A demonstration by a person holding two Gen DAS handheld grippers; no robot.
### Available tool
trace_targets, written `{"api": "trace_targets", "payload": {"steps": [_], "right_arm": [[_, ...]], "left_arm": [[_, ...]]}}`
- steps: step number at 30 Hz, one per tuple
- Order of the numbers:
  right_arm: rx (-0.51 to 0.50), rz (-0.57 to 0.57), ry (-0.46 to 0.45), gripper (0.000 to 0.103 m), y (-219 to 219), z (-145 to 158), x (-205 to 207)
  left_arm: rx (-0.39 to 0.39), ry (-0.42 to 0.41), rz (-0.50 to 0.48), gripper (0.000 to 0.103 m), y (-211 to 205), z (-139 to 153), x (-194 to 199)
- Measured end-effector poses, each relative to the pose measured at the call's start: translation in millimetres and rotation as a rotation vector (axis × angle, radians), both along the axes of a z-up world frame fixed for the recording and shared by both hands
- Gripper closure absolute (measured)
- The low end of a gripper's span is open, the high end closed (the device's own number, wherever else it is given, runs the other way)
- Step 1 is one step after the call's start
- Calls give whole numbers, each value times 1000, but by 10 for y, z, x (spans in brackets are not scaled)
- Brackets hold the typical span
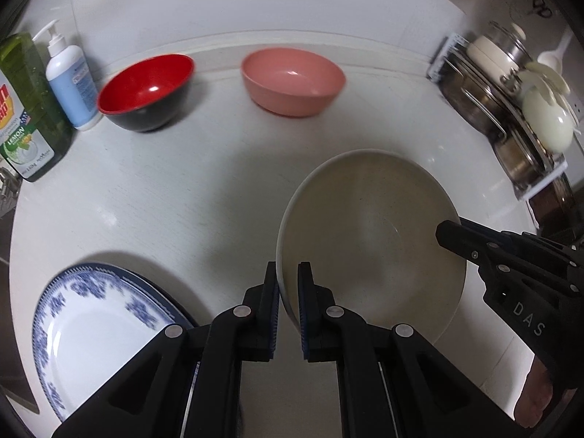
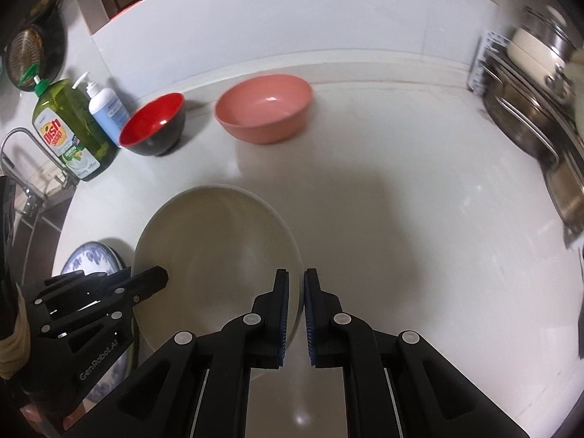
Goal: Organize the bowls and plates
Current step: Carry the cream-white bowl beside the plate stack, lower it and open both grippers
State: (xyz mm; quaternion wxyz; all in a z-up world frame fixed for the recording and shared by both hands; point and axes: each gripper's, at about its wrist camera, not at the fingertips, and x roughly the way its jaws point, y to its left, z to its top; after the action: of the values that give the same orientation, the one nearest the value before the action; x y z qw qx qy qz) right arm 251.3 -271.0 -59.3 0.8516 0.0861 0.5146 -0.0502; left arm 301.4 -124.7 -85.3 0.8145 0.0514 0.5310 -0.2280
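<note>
Counter [image 1: 189,182] of white stone carries the dishes. A large beige bowl [image 1: 372,226] is in the near middle, and both grippers hold it by the rim. The left gripper [image 1: 288,306] has its jaws almost closed, with only the thin left rim of the bowl between the blue pads. The right gripper [image 2: 296,314] is the same on the right rim: its jaws are narrow and the rim stands between them. Whether the bowl rests on the counter or is lifted a little, I cannot tell.

A plate [image 1: 98,321] with blue pattern lies on the near left, just beside the beige bowl. At the far side, near the wall, a red bowl [image 1: 146,91] with black outside stands on the left and a pink bowl [image 1: 292,80] stands to the right of it, apart from each other. Left of the red bowl are a white pump bottle [image 1: 71,84] and a green dish soap bottle [image 2: 69,127]. On the far right a rack [image 1: 518,127] holds metal pots.
</note>
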Motion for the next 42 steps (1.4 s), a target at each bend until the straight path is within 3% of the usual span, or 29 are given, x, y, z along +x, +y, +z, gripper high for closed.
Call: {"api": "trace_targets", "payload": {"steps": [16, 42], "right_arm": [[17, -22, 49, 93, -278, -174, -315], [52, 1, 80, 92, -385, -284, -349]], "left_arm": [[18, 44, -21, 92, -260, -163, -279], [24, 75, -5, 84, -355, -254, -308]]}}
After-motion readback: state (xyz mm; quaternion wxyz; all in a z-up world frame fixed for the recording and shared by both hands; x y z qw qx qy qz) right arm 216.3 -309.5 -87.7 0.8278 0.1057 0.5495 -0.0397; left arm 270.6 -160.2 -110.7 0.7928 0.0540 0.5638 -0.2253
